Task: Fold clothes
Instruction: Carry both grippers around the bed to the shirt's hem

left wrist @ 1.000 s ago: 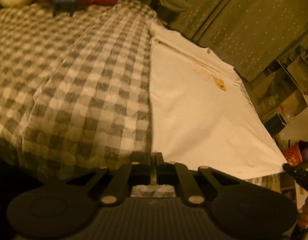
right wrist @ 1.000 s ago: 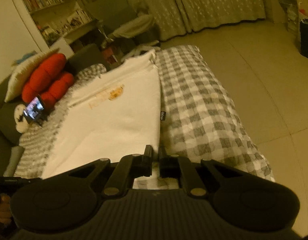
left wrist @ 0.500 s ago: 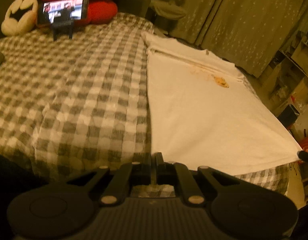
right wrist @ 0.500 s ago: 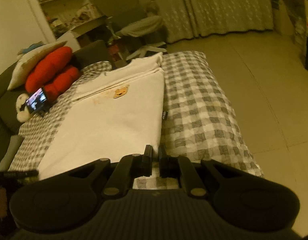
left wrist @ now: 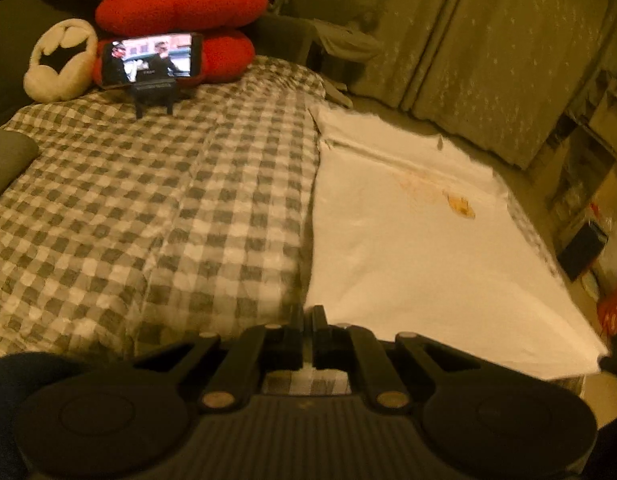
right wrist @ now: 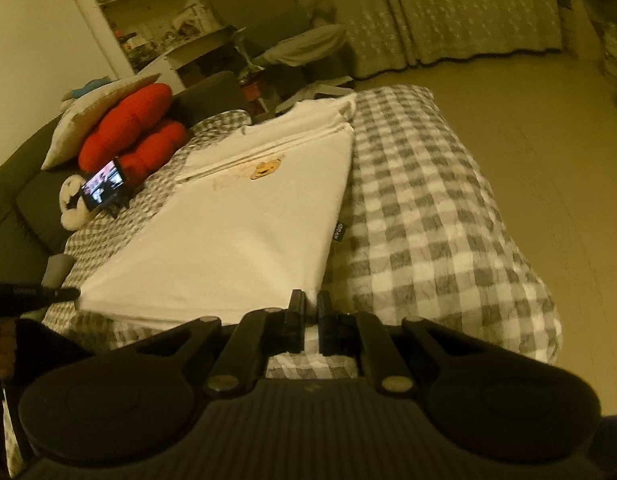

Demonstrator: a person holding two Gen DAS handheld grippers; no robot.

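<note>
The white T-shirt [left wrist: 420,248] lies spread flat on a bed covered with a grey-and-white checked blanket [left wrist: 148,208], its near hem stretched between the two grippers.

In the left wrist view, the left gripper [left wrist: 307,316] has its fingers pressed together on the near hem corner of the shirt; the cloth runs ahead and to the right of the fingers, while bare checked blanket lies ahead and to their left. The shirt's other near corner reaches the right edge of this view, where a dark fingertip of the other gripper meets it. Far ahead of the fingers, an orange print [left wrist: 460,206] marks the shirt's chest, with a folded band of cloth beyond it.

In the right wrist view, the right gripper [right wrist: 310,312] is likewise closed to a thin gap, pinching the opposite hem corner. Here the shirt extends ahead and to the left of the fingers, and the checked blanket falls away ahead and to the right toward the floor [right wrist: 548,128]. A small dark label [right wrist: 340,233] sits on the shirt's side seam, just ahead of the fingers. The left gripper shows at the left edge, holding its corner slightly raised off the blanket.

Well beyond the left fingers, at the head of the bed, a phone [left wrist: 148,58] on a stand shows a lit screen. Behind it are red cushions [left wrist: 180,4] and a white plush with a black bat shape [left wrist: 60,60]. Curtains [left wrist: 488,48] hang beyond the far end of the shirt.
</note>
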